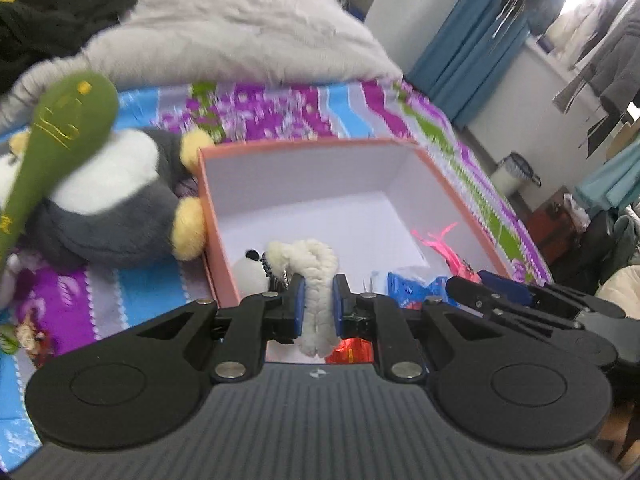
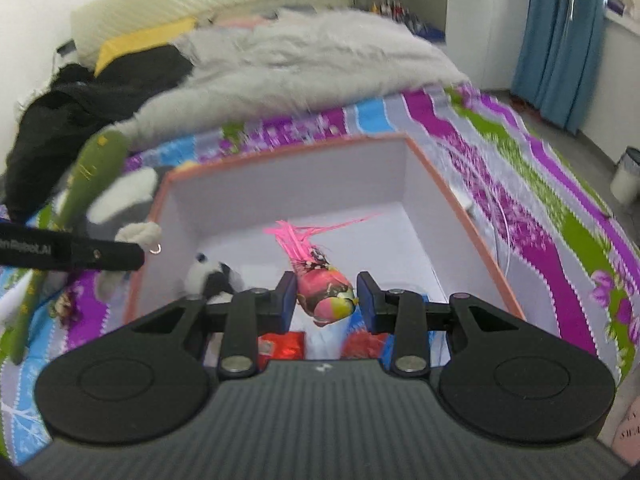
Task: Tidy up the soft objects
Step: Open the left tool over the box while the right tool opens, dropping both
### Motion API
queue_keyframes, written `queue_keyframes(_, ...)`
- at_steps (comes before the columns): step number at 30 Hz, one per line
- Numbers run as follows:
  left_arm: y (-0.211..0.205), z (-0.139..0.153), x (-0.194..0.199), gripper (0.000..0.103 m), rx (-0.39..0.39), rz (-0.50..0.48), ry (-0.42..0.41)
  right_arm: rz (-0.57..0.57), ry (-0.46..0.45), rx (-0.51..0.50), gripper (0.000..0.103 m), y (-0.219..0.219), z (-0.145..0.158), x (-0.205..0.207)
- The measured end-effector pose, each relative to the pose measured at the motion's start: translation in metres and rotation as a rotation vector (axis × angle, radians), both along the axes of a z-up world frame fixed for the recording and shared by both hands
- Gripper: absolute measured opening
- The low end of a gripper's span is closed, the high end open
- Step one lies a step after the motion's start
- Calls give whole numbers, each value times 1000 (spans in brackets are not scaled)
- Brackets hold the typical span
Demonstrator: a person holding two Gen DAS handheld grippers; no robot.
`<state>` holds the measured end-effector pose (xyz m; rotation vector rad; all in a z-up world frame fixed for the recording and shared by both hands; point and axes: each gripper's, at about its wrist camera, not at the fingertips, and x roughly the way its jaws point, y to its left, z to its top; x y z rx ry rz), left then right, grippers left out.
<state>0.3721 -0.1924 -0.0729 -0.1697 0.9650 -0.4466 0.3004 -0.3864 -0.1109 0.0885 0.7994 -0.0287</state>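
Note:
A pink-rimmed open box (image 1: 308, 145) with white inside stands on the bed; it also shows in the right wrist view (image 2: 288, 148). My left gripper (image 1: 319, 305) is shut on a white braided plush cord (image 1: 318, 280), held over the box's near left part, with a small panda plush (image 1: 250, 270) hanging at it. My right gripper (image 2: 327, 298) has its jaws around a pink toy bird (image 2: 326, 290) with pink feathers, over the box; the right pad stands slightly off it. The panda plush (image 2: 212, 276) shows in the right view too.
A grey and white penguin plush (image 1: 116, 196) and a green plush club (image 1: 52, 140) lie left of the box. A grey fur blanket (image 1: 240, 28) and black clothing (image 1: 56, 16) lie behind. Red and blue items (image 1: 412, 292) sit in the box's near end. A white bin (image 1: 514, 172) stands on the floor.

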Motion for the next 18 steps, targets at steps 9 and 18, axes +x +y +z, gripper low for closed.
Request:
queue_keyframes(9, -44, -32, 46, 17, 82, -66, 136, -25, 137, 30, 37, -26, -33, 27)
queue_keyframes(18, -71, -46, 50, 41, 166, -99, 150, -35, 186, 33, 39, -37, -51, 28)
